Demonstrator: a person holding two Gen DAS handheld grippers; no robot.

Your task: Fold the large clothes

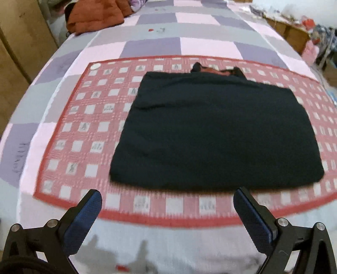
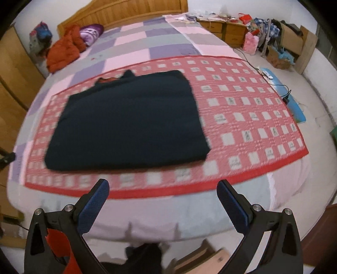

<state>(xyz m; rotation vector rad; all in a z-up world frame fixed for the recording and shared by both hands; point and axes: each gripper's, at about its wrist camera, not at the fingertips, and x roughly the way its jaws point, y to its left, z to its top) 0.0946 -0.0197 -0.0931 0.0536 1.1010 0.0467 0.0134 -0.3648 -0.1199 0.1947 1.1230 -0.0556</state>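
Presently | dark navy folded fabric garment [image 1: 214,130] flat on the red-and-white checked mat [image 1: 84,118], long axis crosswise | left gripper [image 1: 167,203], right gripper [image 2: 163,195] both spread wide, empty, short of its near hem | left looks nearer.

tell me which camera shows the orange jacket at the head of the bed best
The right wrist view. There the orange jacket shows whole, crumpled beside a purple pillow near the wooden headboard. The left wrist view shows it too, but the top edge of the frame crops it.
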